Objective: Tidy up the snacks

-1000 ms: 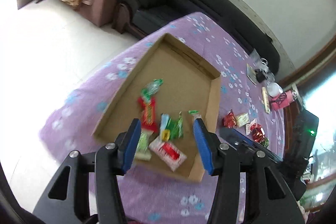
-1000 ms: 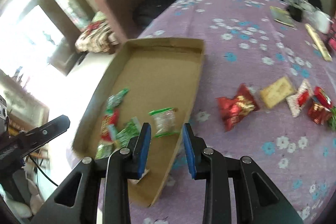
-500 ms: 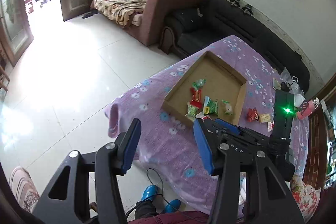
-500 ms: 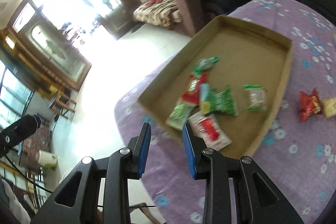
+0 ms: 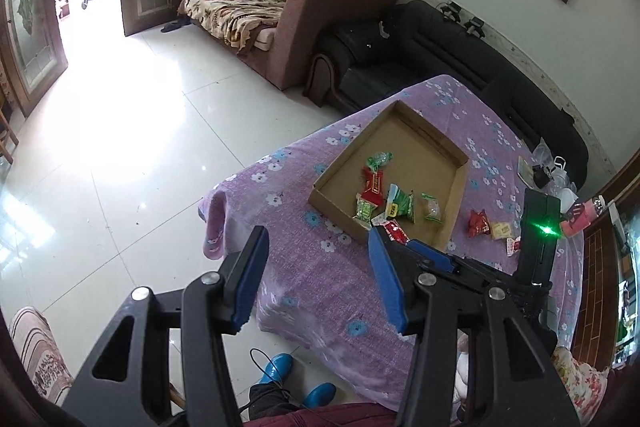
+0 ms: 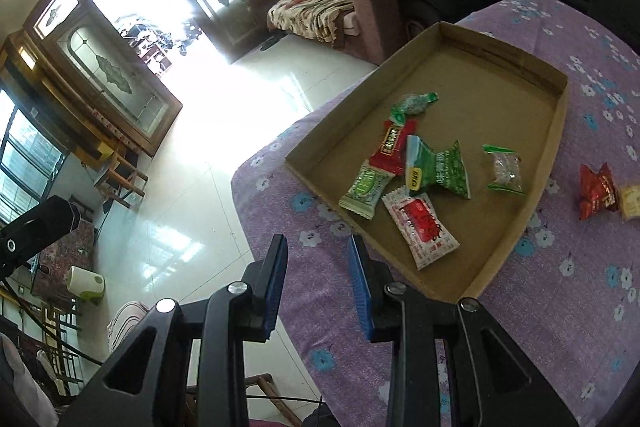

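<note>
A shallow cardboard tray point(image 5: 458, 187) point(image 6: 556, 131) lies on a table with a purple flowered cloth point(image 5: 320, 267) point(image 6: 560, 299). Several wrapped snacks lie in it, among them a red packet point(image 6: 394, 147), a green packet point(image 6: 438, 171) and a white-and-red packet point(image 6: 420, 225). More snacks lie on the cloth right of the tray, including a red bag point(image 5: 479, 223) point(image 6: 596, 191). My left gripper point(image 5: 318, 267) is open and empty, high above the table's near corner. My right gripper point(image 6: 318, 277) is open and empty, just short of the tray's near edge; its body also shows in the left wrist view point(image 5: 460, 263).
The table's near corner drops to a white tiled floor point(image 5: 120, 147). A brown sofa point(image 5: 304, 27) and a black sofa point(image 5: 400, 67) stand beyond the table. Small items point(image 5: 548, 171) crowd the table's far right end. Blue shoes point(image 5: 280, 375) show below.
Both grippers have pulled back and up from the tray, so the table and room show smaller and wider. Both stay open and empty.
</note>
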Available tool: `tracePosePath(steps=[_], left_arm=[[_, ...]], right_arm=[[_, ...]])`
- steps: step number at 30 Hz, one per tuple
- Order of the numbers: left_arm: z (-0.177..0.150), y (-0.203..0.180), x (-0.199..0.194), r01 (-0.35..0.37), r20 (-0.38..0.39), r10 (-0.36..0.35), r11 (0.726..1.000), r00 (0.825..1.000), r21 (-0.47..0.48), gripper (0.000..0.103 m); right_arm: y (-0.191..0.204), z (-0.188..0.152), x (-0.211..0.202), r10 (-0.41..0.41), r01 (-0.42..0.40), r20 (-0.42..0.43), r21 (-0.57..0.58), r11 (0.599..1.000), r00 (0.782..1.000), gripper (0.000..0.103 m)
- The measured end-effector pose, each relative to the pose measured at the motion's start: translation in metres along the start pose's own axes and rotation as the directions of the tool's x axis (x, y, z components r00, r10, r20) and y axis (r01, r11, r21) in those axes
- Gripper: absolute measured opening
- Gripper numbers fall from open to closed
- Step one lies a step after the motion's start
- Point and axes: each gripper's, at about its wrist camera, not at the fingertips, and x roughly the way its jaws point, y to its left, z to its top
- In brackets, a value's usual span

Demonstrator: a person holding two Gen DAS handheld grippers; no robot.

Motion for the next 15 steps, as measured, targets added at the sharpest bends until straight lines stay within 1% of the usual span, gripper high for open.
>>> tracePosePath(steps=[6, 8, 10, 11, 12, 13, 15], left_arm=[[0.005, 0.002, 0.009, 0.004, -0.017, -0.004, 1.0, 1.0, -0.004, 0.053], [0.008, 0.007, 0.009, -0.001, -0.007, 0.001, 1.0, 1.0, -0.019, 0.053], [0.014, 0.013, 0.012, -0.007, -0.003, 0.007, 0.999, 1.0, -0.032, 0.053], [0.017, 0.016, 0.017, -0.024, -0.009, 0.024, 0.999, 1.0, -0.034, 0.053], [0.019, 0.018, 0.021, -0.038, -0.015, 0.037, 0.999, 0.999, -0.033, 0.053], [0.022, 0.019, 0.025, -0.045, -0.025, 0.044, 0.998, 0.999, -0.033, 0.053], [0.03, 0.019, 0.033, -0.014, -0.032, 0.013, 0.999, 0.999, -0.033, 0.053]], right_arm=[[-0.001, 0.003, 0.005, 0.005, -0.005, -0.027, -0.003, 1.0, 1.0, 0.03], [-0.002, 0.012, 0.004, 0.015, -0.014, -0.039, 0.012, 1.0, 0.999, 0.03], [-0.001, 0.027, -0.01, 0.026, -0.026, 0.021, 0.017, 1.0, 0.999, 0.03], [-0.001, 0.034, -0.016, 0.036, -0.037, 0.052, 0.022, 0.999, 0.998, 0.03], [-0.003, 0.043, -0.018, 0.065, -0.068, 0.08, 0.032, 0.997, 0.995, 0.037], [-0.006, 0.049, -0.016, 0.078, -0.081, 0.085, 0.037, 0.996, 0.993, 0.04], [-0.011, 0.055, -0.009, -0.022, 0.02, 0.061, 0.034, 0.999, 0.998, 0.04]])
